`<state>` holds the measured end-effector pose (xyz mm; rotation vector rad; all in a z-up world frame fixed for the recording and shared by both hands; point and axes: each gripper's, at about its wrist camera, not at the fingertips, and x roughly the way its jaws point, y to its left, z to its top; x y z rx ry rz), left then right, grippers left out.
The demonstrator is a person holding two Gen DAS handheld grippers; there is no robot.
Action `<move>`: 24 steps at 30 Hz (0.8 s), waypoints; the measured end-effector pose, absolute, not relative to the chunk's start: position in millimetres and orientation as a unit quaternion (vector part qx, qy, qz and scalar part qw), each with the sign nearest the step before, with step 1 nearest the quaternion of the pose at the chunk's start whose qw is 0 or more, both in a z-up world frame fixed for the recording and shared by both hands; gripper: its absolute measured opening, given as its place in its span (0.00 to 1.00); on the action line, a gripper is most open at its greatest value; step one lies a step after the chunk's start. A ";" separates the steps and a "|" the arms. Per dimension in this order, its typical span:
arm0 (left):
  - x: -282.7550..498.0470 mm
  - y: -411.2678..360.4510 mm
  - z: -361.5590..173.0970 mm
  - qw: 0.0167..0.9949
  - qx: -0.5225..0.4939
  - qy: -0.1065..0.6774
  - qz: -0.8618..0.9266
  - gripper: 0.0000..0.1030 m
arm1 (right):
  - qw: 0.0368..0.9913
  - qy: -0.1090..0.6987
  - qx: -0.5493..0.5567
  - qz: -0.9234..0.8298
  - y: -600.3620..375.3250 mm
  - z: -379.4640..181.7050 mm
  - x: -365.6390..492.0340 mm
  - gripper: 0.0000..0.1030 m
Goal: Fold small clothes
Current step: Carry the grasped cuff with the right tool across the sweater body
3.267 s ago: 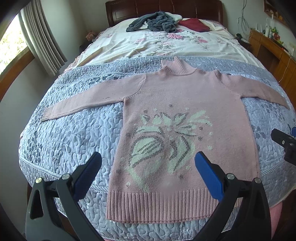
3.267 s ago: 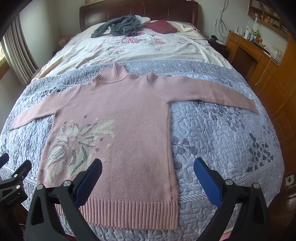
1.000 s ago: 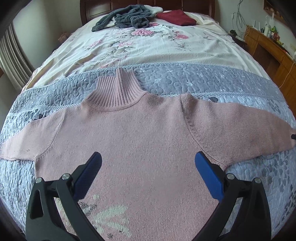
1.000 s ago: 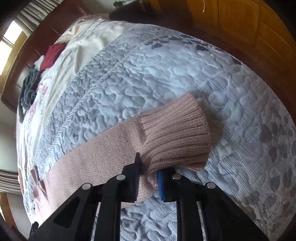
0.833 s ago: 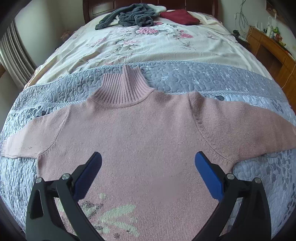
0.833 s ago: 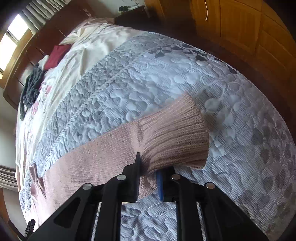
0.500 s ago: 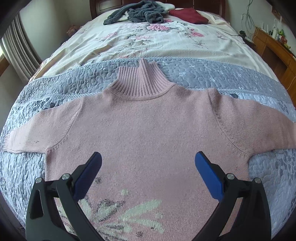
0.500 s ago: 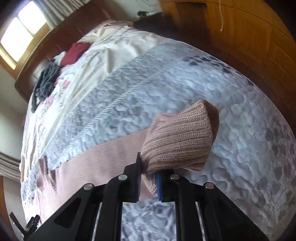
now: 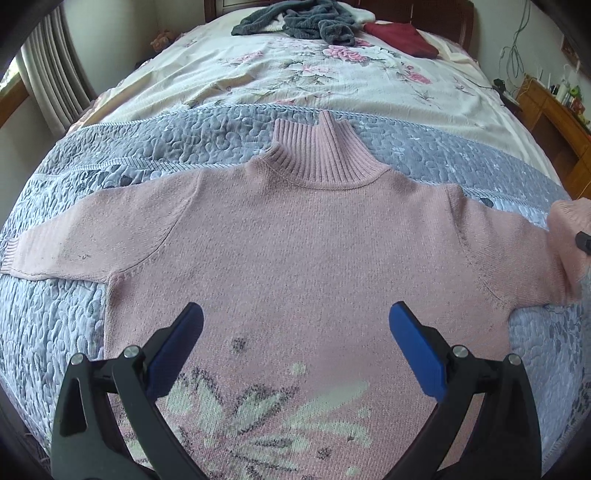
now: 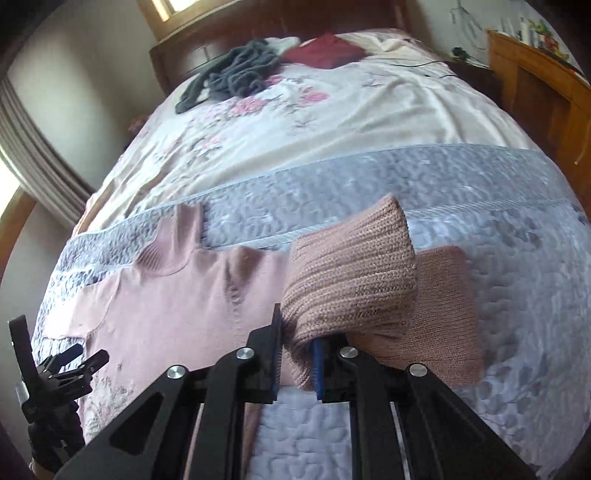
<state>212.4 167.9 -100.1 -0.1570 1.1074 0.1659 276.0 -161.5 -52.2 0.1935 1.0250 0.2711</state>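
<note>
A pink knitted sweater [image 9: 295, 251] with a pale flower pattern lies flat on the grey quilt [image 9: 55, 325], its ribbed collar [image 9: 325, 155] pointing away. My left gripper [image 9: 295, 343] hovers open above the chest, holding nothing. In the right wrist view my right gripper [image 10: 297, 356] is shut on the ribbed cuff [image 10: 351, 280] of the right sleeve, which is lifted off the quilt and doubled back toward the sweater's body [image 10: 177, 306]. The lifted sleeve end [image 9: 569, 221] shows at the right edge of the left wrist view. The left gripper [image 10: 62, 373] appears at the lower left of the right wrist view.
Beyond the quilt lies a floral bedspread [image 9: 332, 77] with a grey garment [image 9: 306, 22] and a dark red one [image 9: 402, 35] near the headboard. A wooden cabinet [image 9: 554, 114] stands at the bed's right side. Curtains [image 9: 48, 81] hang at the left.
My right gripper has lifted the sleeve cuff and swung it inward over the sleeve toward the sweater's body. The left gripper has drawn back a little, so more of the flower pattern shows.
</note>
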 end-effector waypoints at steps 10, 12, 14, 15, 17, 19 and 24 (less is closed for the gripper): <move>207.3 196.5 -104.3 0.838 -0.098 0.530 0.082 0.97 | 0.832 0.525 0.038 0.174 -59.0 -96.9 272.8 0.13; 207.5 198.0 -106.0 0.837 -0.100 0.532 0.082 0.97 | 0.823 0.539 0.034 0.176 -49.8 -112.0 274.5 0.13; 208.2 197.5 -107.7 0.836 -0.101 0.534 0.080 0.97 | 0.814 0.553 0.029 0.178 -44.0 -125.6 274.0 0.17; 209.0 196.9 -108.4 0.835 -0.101 0.535 0.078 0.97 | 0.807 0.560 0.029 0.182 -42.1 -132.1 272.4 0.19; 210.8 194.1 -110.1 0.834 -0.103 0.538 0.073 0.97 | 0.795 0.573 0.028 0.197 -39.8 -141.6 266.5 0.29; 212.6 189.8 -112.6 0.833 -0.101 0.541 0.066 0.97 | 0.789 0.575 0.031 0.214 -39.8 -143.3 257.4 0.33; 218.0 163.9 -119.1 0.829 -0.088 0.551 0.031 0.97 | 0.800 0.556 0.045 0.223 -67.6 -123.8 230.1 0.34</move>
